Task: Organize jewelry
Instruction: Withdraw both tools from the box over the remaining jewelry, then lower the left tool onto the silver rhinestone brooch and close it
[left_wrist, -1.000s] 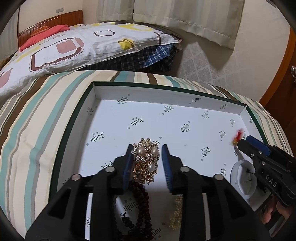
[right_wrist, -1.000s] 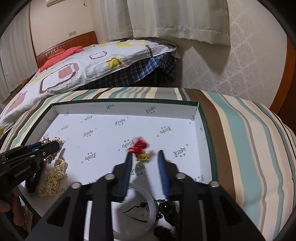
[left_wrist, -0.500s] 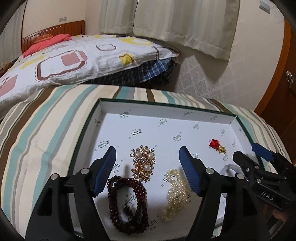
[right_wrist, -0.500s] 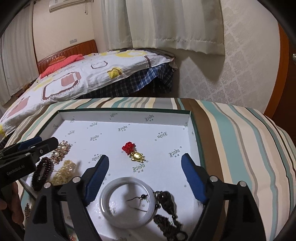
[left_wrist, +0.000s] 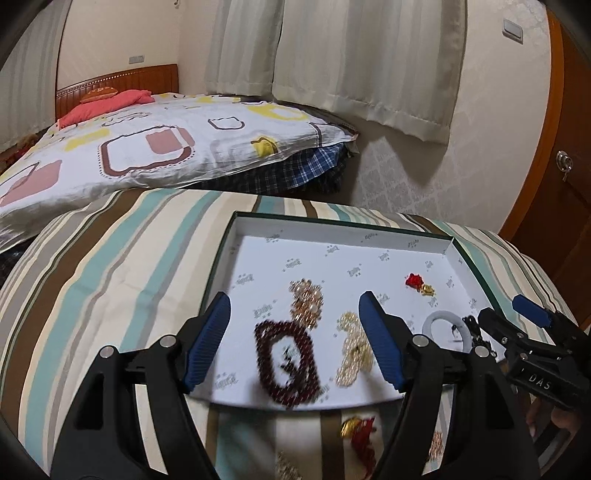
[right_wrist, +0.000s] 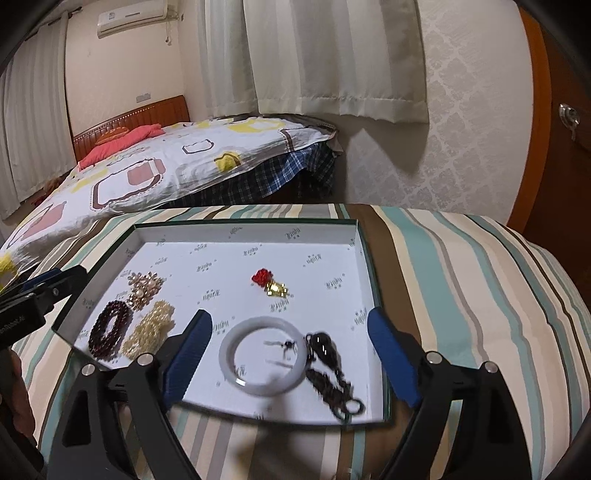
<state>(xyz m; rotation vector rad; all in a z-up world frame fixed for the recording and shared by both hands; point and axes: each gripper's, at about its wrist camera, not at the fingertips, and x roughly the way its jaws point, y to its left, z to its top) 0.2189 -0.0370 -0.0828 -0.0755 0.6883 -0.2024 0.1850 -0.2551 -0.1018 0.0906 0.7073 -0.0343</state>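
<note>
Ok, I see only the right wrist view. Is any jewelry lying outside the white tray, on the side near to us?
Observer: Yes. In the left wrist view a red and gold charm lies on the striped cloth, just in front of the tray.
Operator: Only this one piece?
Observer: No. A pinkish chain lies to the right of the charm, blurred.
Operator: And does the left gripper hold something?
Observer: No. The left gripper is open; the dark red bead bracelet lies in the tray below it, with the pads clear of it.
</note>
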